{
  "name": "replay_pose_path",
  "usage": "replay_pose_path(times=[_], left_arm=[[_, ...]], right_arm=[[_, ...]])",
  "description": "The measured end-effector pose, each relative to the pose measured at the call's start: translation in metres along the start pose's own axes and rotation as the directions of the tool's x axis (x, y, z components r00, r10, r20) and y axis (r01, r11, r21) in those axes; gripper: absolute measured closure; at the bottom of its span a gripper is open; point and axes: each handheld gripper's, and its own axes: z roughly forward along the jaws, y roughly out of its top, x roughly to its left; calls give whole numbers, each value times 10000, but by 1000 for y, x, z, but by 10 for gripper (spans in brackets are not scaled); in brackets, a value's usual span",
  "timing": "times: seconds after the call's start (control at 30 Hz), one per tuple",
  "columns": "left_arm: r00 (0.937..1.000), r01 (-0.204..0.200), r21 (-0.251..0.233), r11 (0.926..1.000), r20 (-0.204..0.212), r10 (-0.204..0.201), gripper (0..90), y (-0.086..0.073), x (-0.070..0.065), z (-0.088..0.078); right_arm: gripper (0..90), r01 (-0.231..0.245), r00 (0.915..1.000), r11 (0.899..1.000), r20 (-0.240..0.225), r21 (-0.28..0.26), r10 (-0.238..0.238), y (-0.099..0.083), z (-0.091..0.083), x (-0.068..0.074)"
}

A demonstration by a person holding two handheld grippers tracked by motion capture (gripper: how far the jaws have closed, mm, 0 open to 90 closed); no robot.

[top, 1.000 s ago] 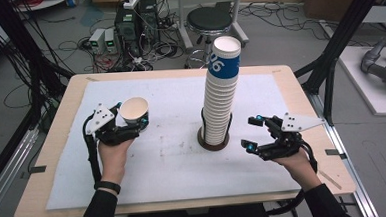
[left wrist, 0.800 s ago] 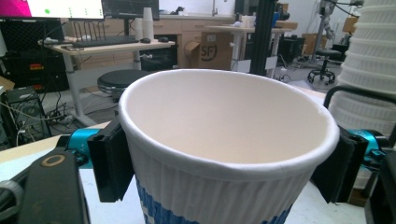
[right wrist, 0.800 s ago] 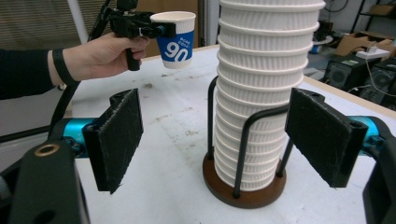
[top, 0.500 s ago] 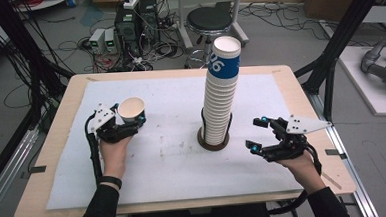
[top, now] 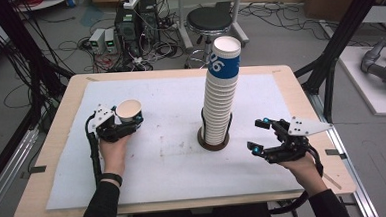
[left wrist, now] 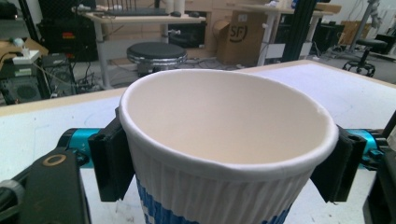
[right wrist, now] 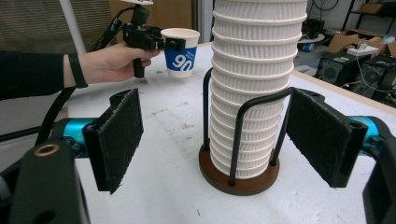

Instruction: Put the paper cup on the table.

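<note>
Left gripper [top: 125, 123], clamping white ribbed paper cup [top: 129, 110], has sunk toward the surface's left edge; right gripper [right wrist: 224, 135] gapes empty; its view shows the cup's blue "90"

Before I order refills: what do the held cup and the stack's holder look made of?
The cup looks like paper: matte white inside, a rolled rim, a ribbed outer sleeve with blue print. The holder seems to have a dark brown, wood-like round base and thin black uprights, probably coated metal wire, though the look leaves that open.

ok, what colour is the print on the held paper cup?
Blue band with white "90" on the white ribbed paper cup; clearest in right gripper view.
</note>
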Motion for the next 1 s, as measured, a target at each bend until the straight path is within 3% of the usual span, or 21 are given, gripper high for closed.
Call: replay_pose_path(times=[0.47,1.0], left_arm=[[9995,-159,941,9954,-248,183,215,-5,-1,5],[9980,-74,1599,9871,-600,172,183,-2,-6,-2]], right_arm=[[197,-24,10000,10000,28,50,23,-1,0,0],[197,14,9999,9999,-107,102,-12,2,6,0]])
